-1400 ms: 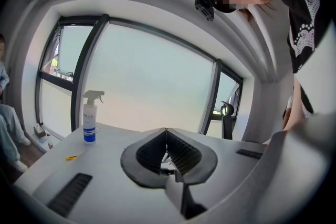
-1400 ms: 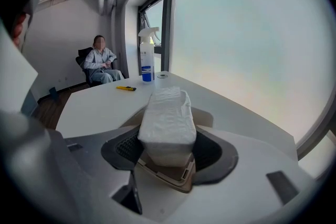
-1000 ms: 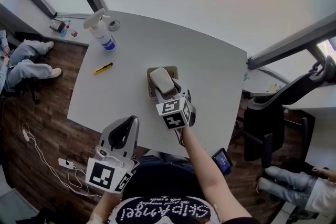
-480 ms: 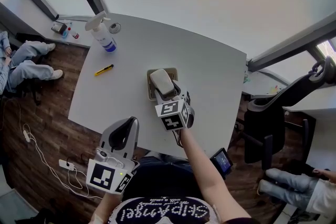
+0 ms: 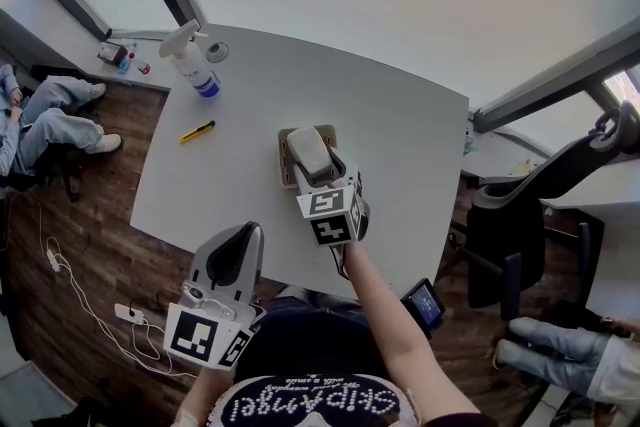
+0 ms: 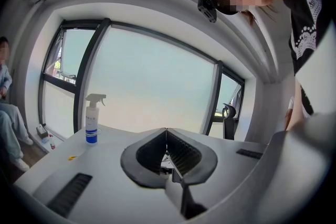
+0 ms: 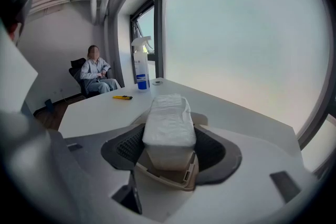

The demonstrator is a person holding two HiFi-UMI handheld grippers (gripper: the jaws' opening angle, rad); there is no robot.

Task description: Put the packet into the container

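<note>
A white packet (image 5: 309, 151) (image 7: 168, 115) is clamped between the jaws of my right gripper (image 5: 314, 165) (image 7: 169, 150), which is shut on it. Directly under it on the grey table (image 5: 400, 145) sits a beige, square container (image 5: 288, 137) (image 7: 176, 178). The packet's lower end reaches down inside the container's rim; whether it rests on the bottom is hidden. My left gripper (image 5: 238, 253) (image 6: 166, 136) hovers off the table's near edge, close to my body, shut and holding nothing.
A spray bottle (image 5: 191, 61) (image 7: 140, 65) stands at the table's far left corner, next to a small round object (image 5: 217, 50). A yellow utility knife (image 5: 197, 131) (image 7: 122, 97) lies left of the container. A person (image 7: 97, 75) sits left of the table; an office chair (image 5: 540, 205) stands to the right.
The right gripper and packet shifted slightly farther onto the container. The left gripper has stayed where it was.
</note>
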